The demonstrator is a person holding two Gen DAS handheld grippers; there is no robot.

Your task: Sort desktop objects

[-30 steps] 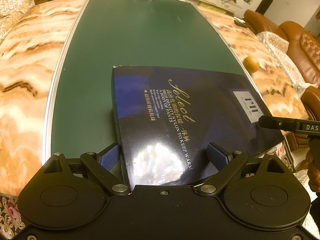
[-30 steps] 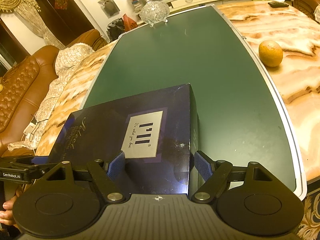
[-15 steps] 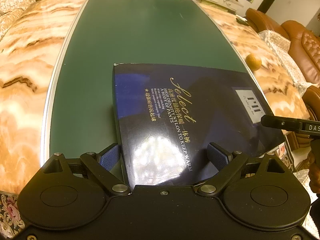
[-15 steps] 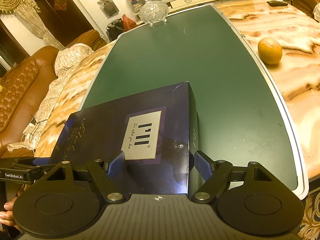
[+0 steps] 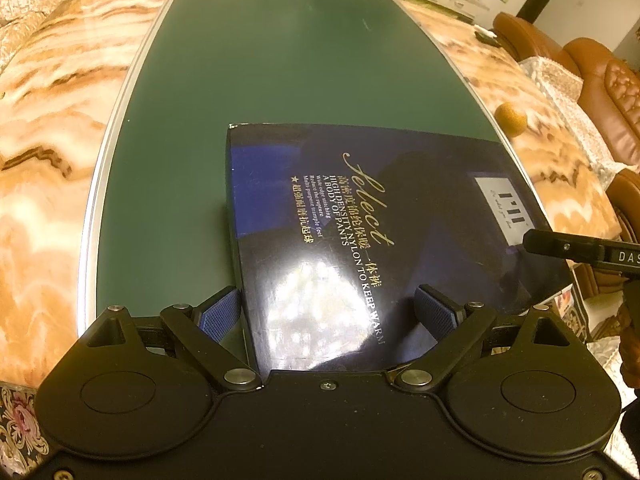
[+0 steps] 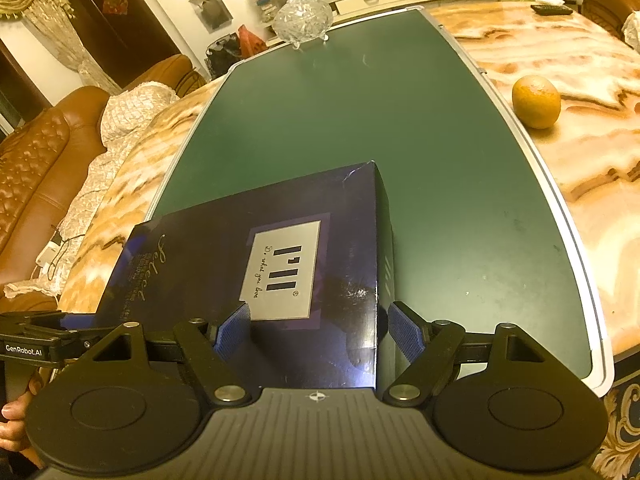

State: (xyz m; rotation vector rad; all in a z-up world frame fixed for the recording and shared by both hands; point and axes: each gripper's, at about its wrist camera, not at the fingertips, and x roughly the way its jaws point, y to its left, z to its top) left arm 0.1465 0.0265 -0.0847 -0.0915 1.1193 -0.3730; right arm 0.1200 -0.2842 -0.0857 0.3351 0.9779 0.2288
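Left gripper (image 5: 328,314) sits at the near-left corner of the dark blue box (image 5: 360,216), jaws wide: one blue pad (image 5: 220,314) is off the box's left side over the green surface, the other pad (image 5: 434,314) is above the lid; can't tell whether either pad touches the cardboard. Right gripper (image 6: 316,330) is at the box's (image 6: 280,264) near-right corner, jaws also wide, straddling the right edge: left pad (image 6: 232,334) over the lid just beside the grey label (image 6: 282,272), right pad (image 6: 406,334) down beside the box's side wall; contact unclear there too. Each gripper shows in the other's view: the right one's black finger (image 5: 560,246) enters the left wrist view from the right, at the box's label end, and the left one (image 6: 36,344), marked GenRobot.AI, shows at lower left of the right wrist view with a hand (image 6: 12,412) behind it. Box lies flat on the near end of the desk's green inlay (image 5: 256,60), long side across, gold "Select" lettering (image 5: 366,200) on the lid, label toward the right end. Desk (image 6: 560,48) has orange marble borders either side of the inlay. An orange (image 6: 536,101) sits on the right marble border, well apart from the box. A cut-glass bowl (image 6: 303,22) stands at the inlay's far end. Brown leather sofas (image 6: 36,160) flank the desk.
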